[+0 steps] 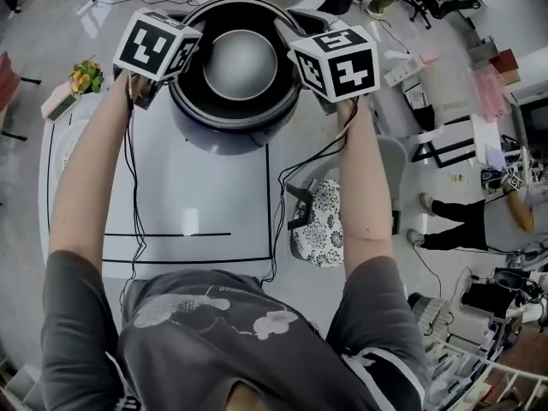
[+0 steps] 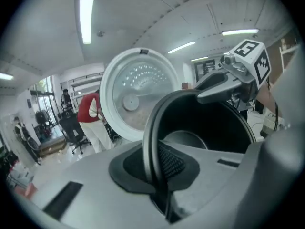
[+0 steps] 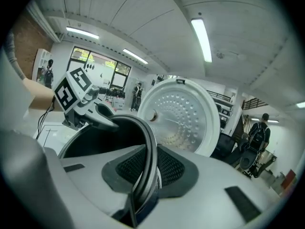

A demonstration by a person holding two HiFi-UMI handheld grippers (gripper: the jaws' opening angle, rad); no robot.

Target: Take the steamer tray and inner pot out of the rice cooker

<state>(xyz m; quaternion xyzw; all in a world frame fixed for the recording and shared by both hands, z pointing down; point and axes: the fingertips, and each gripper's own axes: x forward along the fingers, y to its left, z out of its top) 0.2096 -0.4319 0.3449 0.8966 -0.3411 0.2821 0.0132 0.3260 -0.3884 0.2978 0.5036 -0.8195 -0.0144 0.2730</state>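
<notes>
Mesh-padded left claw (image 2: 159, 168) and right claw (image 3: 147, 173), each tight on the thin rim of the round black-walled inner pot (image 2: 205, 123)

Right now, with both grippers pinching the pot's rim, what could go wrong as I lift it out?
The left gripper and right gripper pinch only the thin rim of the inner pot, on opposite sides; uneven lifting could tilt it or let it slip. The open lid stands close behind; the rising rim might catch it.
</notes>
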